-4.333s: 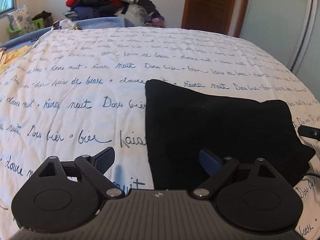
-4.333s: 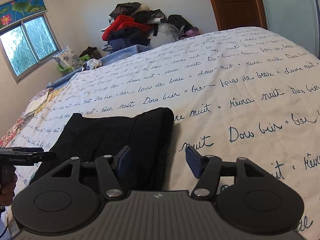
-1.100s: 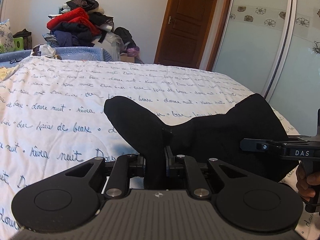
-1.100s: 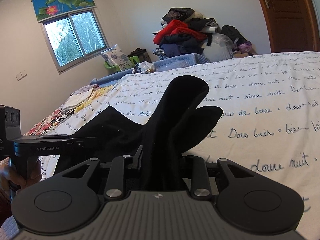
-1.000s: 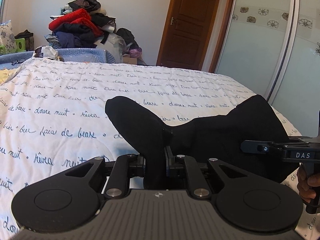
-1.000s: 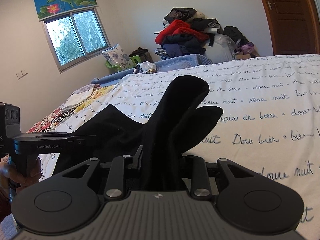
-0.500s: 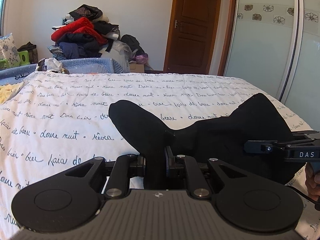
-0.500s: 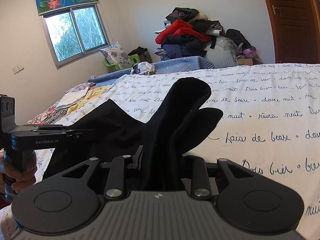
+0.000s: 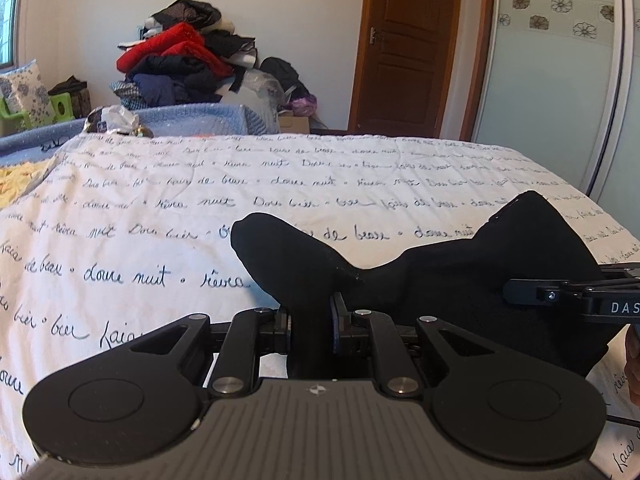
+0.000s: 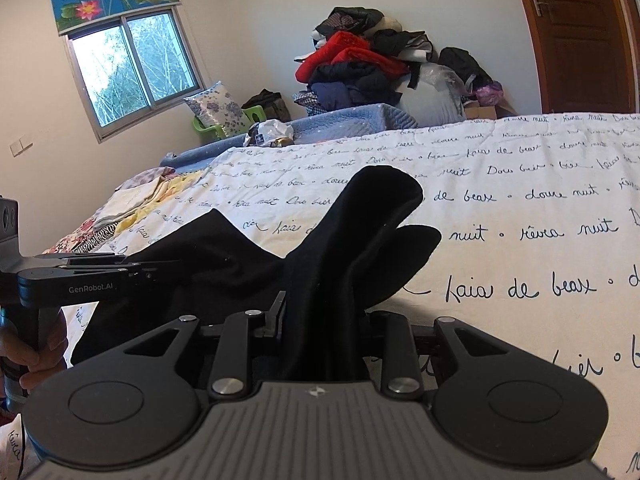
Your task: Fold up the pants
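Pants [image 9: 460, 280] hide both grip pts | L gripper [image 9: 312, 320] & R gripper [image 10: 324, 320] jaws clamped on cloth

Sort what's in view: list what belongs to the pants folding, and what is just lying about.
Job in hand:
black pants
left gripper
right gripper
bedspread

Lying about:
clothes pile
floral pillow
crumpled wrapper

Bedspread [image 9: 168, 208]: cursive print all over, "douce nuit", "rêves", "faire de beaux", prob. "Dors bien". Right gripper [image 9: 520, 292] body: "DAS", cut off at frame edge. Left gripper [image 10: 168, 270] body: "GenRobot.AI".
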Available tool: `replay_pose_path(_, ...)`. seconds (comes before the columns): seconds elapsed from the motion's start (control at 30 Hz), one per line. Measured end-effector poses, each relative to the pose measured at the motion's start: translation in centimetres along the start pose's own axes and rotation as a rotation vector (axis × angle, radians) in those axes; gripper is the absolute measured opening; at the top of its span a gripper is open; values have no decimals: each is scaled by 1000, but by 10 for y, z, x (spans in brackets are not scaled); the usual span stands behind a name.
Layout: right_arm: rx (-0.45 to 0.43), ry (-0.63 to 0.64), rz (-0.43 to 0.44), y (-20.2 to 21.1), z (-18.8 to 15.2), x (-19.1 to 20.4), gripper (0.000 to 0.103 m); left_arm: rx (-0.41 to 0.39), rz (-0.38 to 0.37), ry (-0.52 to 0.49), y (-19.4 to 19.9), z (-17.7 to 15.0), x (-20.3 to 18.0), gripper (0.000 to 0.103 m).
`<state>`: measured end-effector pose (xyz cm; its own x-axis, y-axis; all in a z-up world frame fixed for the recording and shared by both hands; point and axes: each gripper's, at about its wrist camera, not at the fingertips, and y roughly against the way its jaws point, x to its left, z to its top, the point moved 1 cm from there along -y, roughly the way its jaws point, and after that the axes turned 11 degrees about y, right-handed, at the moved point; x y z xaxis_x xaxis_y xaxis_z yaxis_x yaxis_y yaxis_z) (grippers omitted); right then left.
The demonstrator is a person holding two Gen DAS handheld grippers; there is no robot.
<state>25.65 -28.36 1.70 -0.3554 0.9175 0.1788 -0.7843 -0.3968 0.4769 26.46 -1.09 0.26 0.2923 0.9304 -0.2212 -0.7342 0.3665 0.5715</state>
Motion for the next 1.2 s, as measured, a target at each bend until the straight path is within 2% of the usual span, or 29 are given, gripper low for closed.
replay_pose_path(0.17, 27, -58, 6, -6, -5, -12, 29, 46, 20, 62, -9, -6, 13, 26)
replay_pose_path(0.3, 54, -93, 6, -11, -10, -19, 34, 78, 60, 92, -15, -10, 20, 44)
replay_pose_path(0.37, 72, -121, 0, -14, -12, -23, 41, 83, 73, 105, -15, -12, 23, 49)
replay_pose_path(0.47, 91, -167, -5, -16, -15, -29, 50, 63, 111, 134, -10, -12, 24, 57)
replay_pose_path(0.57, 95, -196, -1, -15, -18, -33, 52, 60, 130, 136, -6, -12, 23, 65)
replay_pose_path(0.73, 109, -184, -20, -5, -21, -32, 56, 26, 207, 107, 8, -13, 19, 75)
replay_pose_path(0.9, 60, -167, -119, 25, -23, -32, 56, -28, 238, 82, 30, -18, 11, 84)
replay_pose_path(0.93, 40, -187, -112, 33, -24, -34, 57, -33, 236, 74, 33, -20, 8, 86)
replay_pose_path(1.03, 14, -320, -2, 49, -31, -46, 58, -33, 205, 39, 40, -27, -3, 87)
replay_pose_path(1.13, 64, -391, 27, 50, -41, -50, 58, -7, 165, 8, 40, -37, -14, 87)
replay_pose_path(1.2, 76, -399, 34, 50, -46, -48, 58, 2, 167, -17, 39, -44, -21, 87)
